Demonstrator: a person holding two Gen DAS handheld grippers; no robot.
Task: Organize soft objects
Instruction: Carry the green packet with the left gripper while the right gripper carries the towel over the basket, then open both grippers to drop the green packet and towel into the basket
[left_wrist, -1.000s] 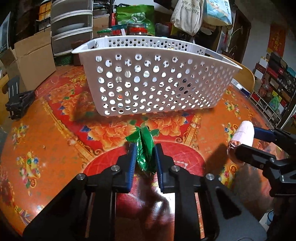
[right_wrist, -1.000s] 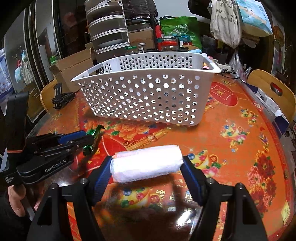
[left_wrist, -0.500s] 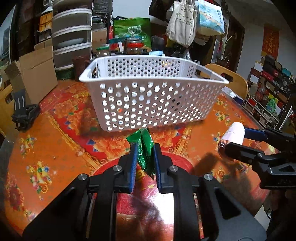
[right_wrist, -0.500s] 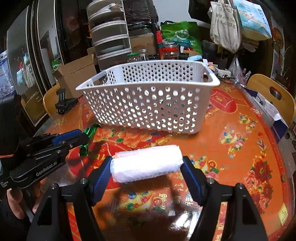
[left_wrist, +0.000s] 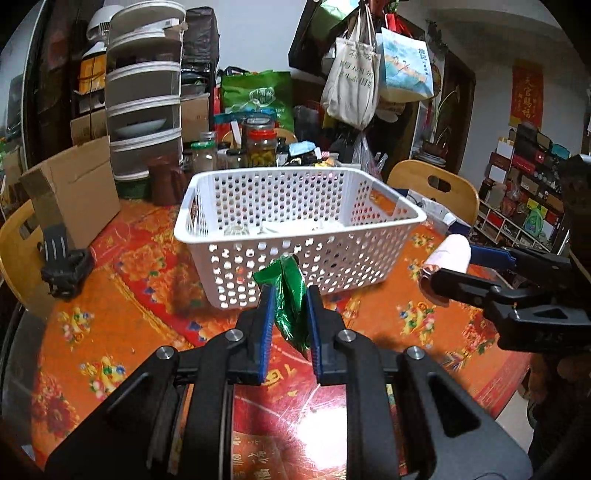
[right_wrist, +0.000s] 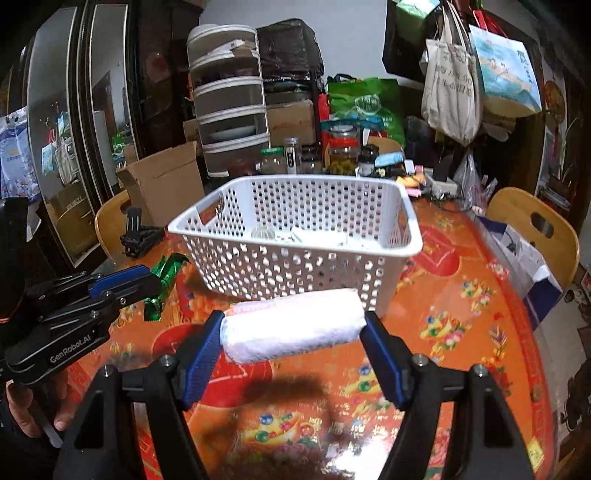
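Two grippers are raised above the orange flowered table (left_wrist: 110, 332), both on the near side of the white perforated basket (left_wrist: 295, 254), which serves as the landmark here.

Far to the left of the basket, a cardboard box (left_wrist: 74, 188) stands on the table's edge, with a black clamp-like tool (left_wrist: 62, 266) lying in front of it. Behind the basket's left corner rises a tiered mesh rack (left_wrist: 144, 107), and directly behind the basket a cluster of glass jars (left_wrist: 258, 144) lines the back of the table.

In front of the basket's near wall, toward its left half, the left gripper (left_wrist: 290, 306) is clamped on a crumpled green foil wrapper (left_wrist: 290, 295); the blue pads press it from both sides and its top pokes up across the basket's holes. Inside the basket lie some pale items, too indistinct to name.

In front of the basket's right corner, the right gripper (right_wrist: 291, 332) grips a rolled white towel (right_wrist: 291, 325) by its two ends, the roll lying crosswise between widely spread blue pads, clear of the table. From the left wrist view this roll (left_wrist: 448, 256) sits just right of the basket.

To the right of the basket stands a wooden chair (left_wrist: 436, 184), and tote bags (left_wrist: 354, 81) hang above and behind it.
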